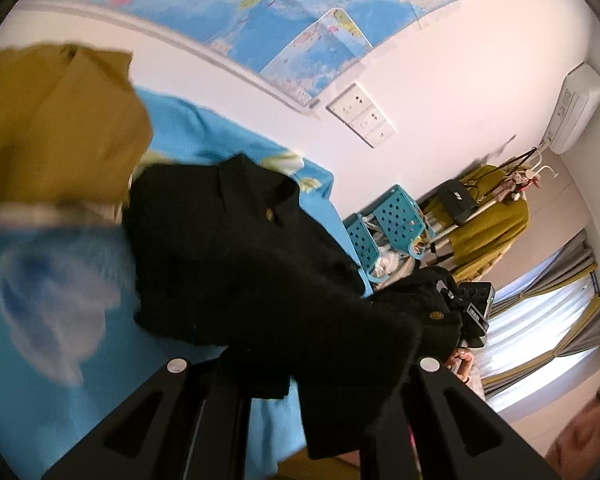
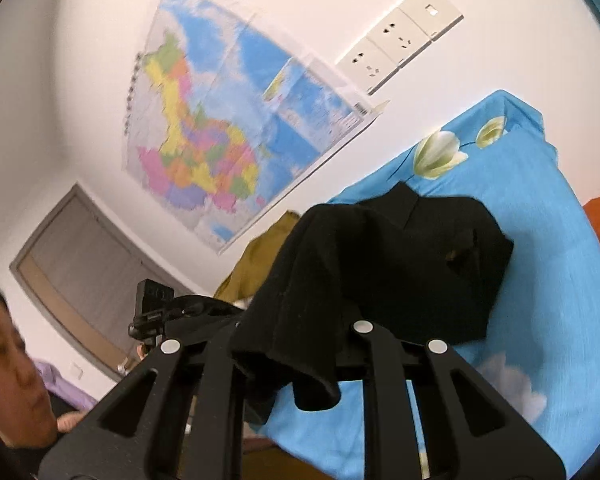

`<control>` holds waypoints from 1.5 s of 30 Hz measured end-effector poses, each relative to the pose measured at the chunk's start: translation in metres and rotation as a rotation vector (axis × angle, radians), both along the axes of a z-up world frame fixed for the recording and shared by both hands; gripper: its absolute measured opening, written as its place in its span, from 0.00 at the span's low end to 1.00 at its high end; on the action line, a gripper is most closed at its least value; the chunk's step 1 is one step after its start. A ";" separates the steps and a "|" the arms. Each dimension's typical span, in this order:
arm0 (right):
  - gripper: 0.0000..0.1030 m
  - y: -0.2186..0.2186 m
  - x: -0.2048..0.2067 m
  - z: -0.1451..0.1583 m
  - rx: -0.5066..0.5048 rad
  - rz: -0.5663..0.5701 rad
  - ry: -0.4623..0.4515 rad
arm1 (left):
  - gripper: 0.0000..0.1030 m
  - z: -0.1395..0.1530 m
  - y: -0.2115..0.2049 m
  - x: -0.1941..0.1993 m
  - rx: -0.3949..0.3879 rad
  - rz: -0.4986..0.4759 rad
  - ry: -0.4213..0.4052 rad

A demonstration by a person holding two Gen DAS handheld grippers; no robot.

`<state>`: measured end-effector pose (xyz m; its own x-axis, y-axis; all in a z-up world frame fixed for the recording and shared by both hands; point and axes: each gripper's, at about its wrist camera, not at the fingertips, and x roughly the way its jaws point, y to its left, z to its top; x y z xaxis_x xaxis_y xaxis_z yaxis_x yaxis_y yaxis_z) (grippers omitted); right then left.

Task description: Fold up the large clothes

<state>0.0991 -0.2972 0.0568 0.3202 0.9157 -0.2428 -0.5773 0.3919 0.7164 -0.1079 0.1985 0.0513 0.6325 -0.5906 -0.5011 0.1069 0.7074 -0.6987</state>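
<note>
A black coat [image 1: 236, 248] with a collar and gold buttons lies partly on the blue flowered bedsheet [image 1: 60, 272], its near edge lifted. My left gripper [image 1: 312, 392] is shut on a fold of that edge, and the cloth hangs down between its fingers. In the right wrist view the black coat [image 2: 412, 256] rises from the bedsheet [image 2: 540, 280] into my right gripper [image 2: 292, 344], which is shut on another bunch of the hem. Each gripper shows in the other's view: the right gripper [image 1: 474, 308] at the coat's far corner, the left gripper [image 2: 156, 304] at the left.
A mustard garment [image 1: 52, 128] lies on the bed beside the coat. Wall map [image 2: 204, 136] and sockets [image 2: 396, 48] are behind the bed. Teal crates [image 1: 392, 220], a coat rack [image 1: 492, 216] and curtains [image 1: 540, 332] stand at the right. A person [image 2: 4, 360] is close by.
</note>
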 end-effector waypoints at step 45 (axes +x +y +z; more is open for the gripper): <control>0.07 0.172 0.109 -0.082 -0.676 0.037 -0.151 | 0.11 -0.083 -0.101 0.198 0.505 -0.204 0.133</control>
